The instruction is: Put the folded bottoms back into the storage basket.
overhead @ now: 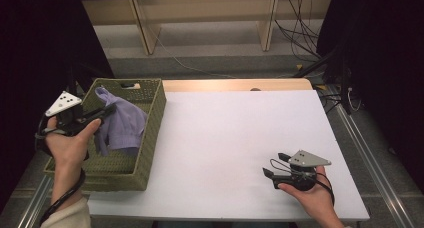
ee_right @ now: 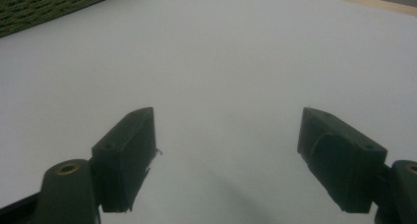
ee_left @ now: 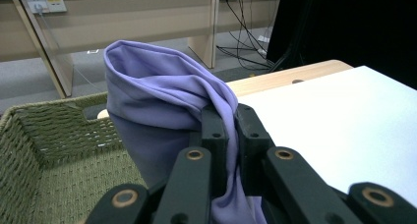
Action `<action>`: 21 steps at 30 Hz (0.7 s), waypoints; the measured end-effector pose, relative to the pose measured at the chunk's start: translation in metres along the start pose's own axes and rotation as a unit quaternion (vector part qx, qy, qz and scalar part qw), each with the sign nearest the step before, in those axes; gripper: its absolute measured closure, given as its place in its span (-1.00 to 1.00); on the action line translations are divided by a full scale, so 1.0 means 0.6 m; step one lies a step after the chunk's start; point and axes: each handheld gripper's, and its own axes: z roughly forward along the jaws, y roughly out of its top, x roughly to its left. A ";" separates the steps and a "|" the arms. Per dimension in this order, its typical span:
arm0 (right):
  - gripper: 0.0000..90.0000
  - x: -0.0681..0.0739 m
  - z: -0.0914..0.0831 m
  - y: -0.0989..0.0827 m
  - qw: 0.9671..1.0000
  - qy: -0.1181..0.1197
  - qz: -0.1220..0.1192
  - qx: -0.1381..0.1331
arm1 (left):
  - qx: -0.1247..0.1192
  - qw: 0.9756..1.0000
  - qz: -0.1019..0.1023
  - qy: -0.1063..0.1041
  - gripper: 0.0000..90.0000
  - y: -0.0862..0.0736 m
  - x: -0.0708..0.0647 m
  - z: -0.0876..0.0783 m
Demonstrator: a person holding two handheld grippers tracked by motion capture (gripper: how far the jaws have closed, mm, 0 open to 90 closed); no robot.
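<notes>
Purple cloth (ee_left: 162, 94) pinched by left gripper (ee_left: 228, 130) above woven basket (ee_left: 44, 150).

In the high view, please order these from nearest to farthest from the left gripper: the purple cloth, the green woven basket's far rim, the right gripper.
1. Purple cloth: clamped in the left gripper.
2. Green woven basket, far rim: just beyond.
3. Right gripper: across the white table.

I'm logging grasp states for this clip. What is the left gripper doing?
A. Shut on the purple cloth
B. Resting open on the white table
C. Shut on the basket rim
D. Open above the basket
A: the left gripper has its jaws closed on a fold of the purple cloth, held over the basket.
</notes>
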 end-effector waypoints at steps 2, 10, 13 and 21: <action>-0.48 0.000 0.000 0.000 1.000 0.000 0.000 0.000 | 0.003 1.000 0.001 -0.001 0.86 0.000 -0.001 0.000; -0.48 0.000 0.000 0.000 1.000 0.000 0.000 0.000 | 0.010 1.000 0.001 -0.007 0.86 -0.002 0.000 0.004; -0.48 0.000 0.000 0.000 1.000 0.000 0.000 0.000 | 0.012 1.000 0.002 -0.010 0.86 -0.003 -0.001 0.007; -0.48 0.000 0.000 0.000 1.000 0.000 0.000 0.000 | 0.020 1.000 0.005 -0.016 0.86 -0.004 -0.004 0.012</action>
